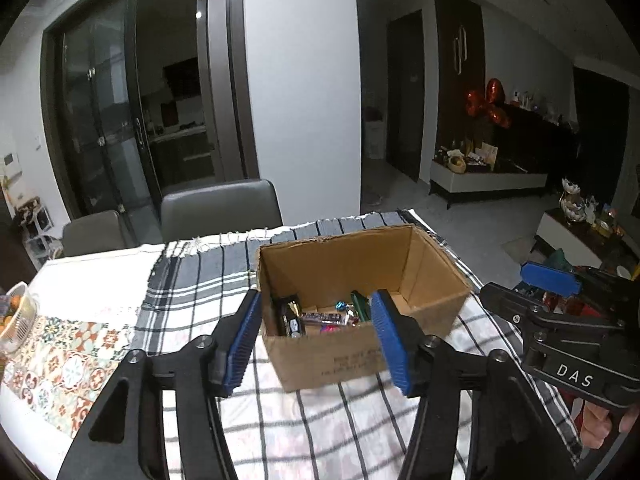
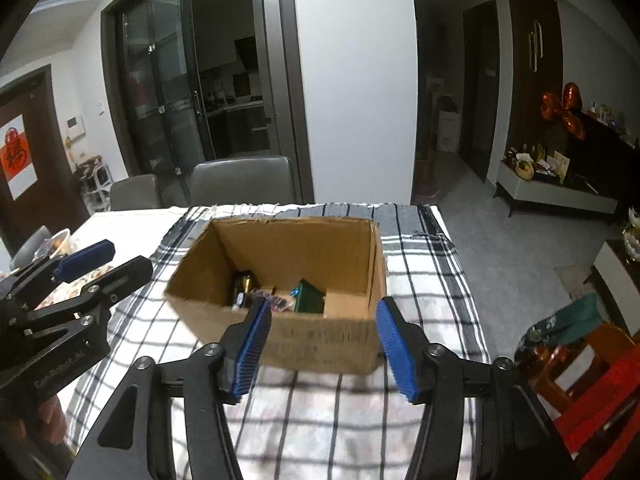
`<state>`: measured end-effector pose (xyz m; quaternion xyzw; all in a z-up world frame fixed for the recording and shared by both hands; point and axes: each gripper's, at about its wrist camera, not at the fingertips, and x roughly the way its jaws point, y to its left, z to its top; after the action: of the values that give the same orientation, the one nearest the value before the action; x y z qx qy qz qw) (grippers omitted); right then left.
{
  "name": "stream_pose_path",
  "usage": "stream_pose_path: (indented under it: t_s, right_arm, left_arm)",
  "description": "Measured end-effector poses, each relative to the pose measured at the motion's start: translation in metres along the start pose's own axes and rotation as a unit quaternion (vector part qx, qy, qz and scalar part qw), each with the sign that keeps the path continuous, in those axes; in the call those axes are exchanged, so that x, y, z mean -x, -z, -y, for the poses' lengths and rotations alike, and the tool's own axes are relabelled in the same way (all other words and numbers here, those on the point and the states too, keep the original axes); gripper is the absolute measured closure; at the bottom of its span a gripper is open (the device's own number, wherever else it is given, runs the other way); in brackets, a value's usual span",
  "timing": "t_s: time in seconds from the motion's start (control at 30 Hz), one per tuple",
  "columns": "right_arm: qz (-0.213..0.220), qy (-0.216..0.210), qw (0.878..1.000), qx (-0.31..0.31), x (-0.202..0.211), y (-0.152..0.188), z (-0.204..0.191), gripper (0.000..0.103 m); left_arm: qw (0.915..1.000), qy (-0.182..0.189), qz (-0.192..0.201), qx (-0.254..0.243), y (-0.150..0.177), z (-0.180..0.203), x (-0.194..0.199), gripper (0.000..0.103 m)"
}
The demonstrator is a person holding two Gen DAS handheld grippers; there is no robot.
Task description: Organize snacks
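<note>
An open cardboard box (image 1: 352,356) stands on the checked cloth, with several wrapped snacks (image 1: 324,317) lying on its floor. In the right wrist view the same box (image 2: 320,338) shows a green packet (image 2: 310,296) and dark packets inside. My left gripper (image 1: 316,300) hovers in front of the box's near wall, open, with nothing between its blue pads (image 1: 240,344). My right gripper (image 2: 324,306) is likewise open and empty before the box. Each gripper shows in the other's view: the right gripper (image 1: 524,286) at the right, the left gripper (image 2: 110,262) at the left.
A checked cloth (image 1: 208,292) covers the table over a patterned runner (image 1: 60,364). A bowl of fruit (image 1: 18,316) sits at the far left. Two grey chairs (image 1: 220,204) stand behind the table. The table's right edge drops to the floor beside a red chair (image 2: 600,392).
</note>
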<state>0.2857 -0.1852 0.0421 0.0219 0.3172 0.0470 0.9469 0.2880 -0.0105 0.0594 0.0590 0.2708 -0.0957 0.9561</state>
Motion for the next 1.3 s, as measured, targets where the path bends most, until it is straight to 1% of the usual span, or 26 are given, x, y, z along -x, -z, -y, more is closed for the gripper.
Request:
stream_pose_path:
  t_s: [0.07,0.13,0.17,0.2,0.23,0.33,0.4,0.47,0.6,0.7,0.83,0.9,1.0,1.13,1.3]
  right_arm:
    - [0.007,0.001,1.000,0.006,0.018,0.009,-0.004,0.043]
    - [0.013,0.003,1.000,0.008,0.033,0.018,-0.008,0.043]
    - [0.017,0.003,1.000,0.006,0.041,0.023,-0.009,0.042]
    - [0.020,0.002,1.000,0.005,0.049,0.027,-0.010,0.038]
    - [0.023,0.003,1.000,0.003,0.054,0.031,-0.010,0.036]
    - [0.032,0.008,0.999,-0.001,0.075,0.044,-0.011,0.034]
    - [0.034,0.014,0.999,-0.003,0.087,0.052,-0.013,0.033]
    - [0.038,0.017,0.999,-0.007,0.099,0.060,-0.015,0.027]
    - [0.042,0.012,0.999,-0.008,0.120,0.076,-0.019,0.026]
    - [0.046,0.012,0.999,-0.008,0.133,0.083,-0.021,0.026]
    - [0.057,0.021,0.998,0.000,0.151,0.090,-0.023,0.026]
    - [0.063,0.025,0.998,0.003,0.157,0.092,-0.025,0.026]
    - [0.066,0.021,0.998,-0.001,0.166,0.097,-0.025,0.022]
    - [0.069,0.025,0.997,-0.010,0.174,0.104,-0.022,0.022]
    - [0.067,0.025,0.997,-0.013,0.182,0.112,-0.020,0.022]
  left_arm:
    - [0.9999,-0.005,0.009,-0.010,0.006,0.005,0.015,0.044]
    - [0.9996,-0.016,0.022,-0.010,0.016,0.008,0.037,0.035]
    - [0.9994,-0.020,0.026,-0.006,0.019,0.008,0.046,0.034]
    - [0.9993,-0.022,0.029,-0.004,0.022,0.007,0.052,0.032]
    - [0.9991,-0.025,0.033,0.000,0.028,0.008,0.063,0.028]
    - [0.9986,-0.035,0.040,0.000,0.039,0.010,0.083,0.017]
    - [0.9981,-0.042,0.044,-0.001,0.047,0.013,0.095,0.015]
    - [0.9980,-0.043,0.046,0.000,0.054,0.015,0.104,0.015]
    - [0.9982,-0.034,0.048,0.014,0.069,0.017,0.124,0.008]
    - [0.9983,-0.028,0.047,0.024,0.079,0.016,0.136,0.006]
    - [0.9979,-0.034,0.044,0.032,0.087,0.020,0.150,0.004]
    - [0.9981,-0.033,0.043,0.028,0.091,0.022,0.156,0.002]
    - [0.9977,-0.042,0.050,0.019,0.097,0.026,0.164,0.001]
    - [0.9963,-0.057,0.064,0.010,0.101,0.030,0.176,0.000]
    - [0.9948,-0.066,0.077,0.002,0.103,0.034,0.188,0.000]
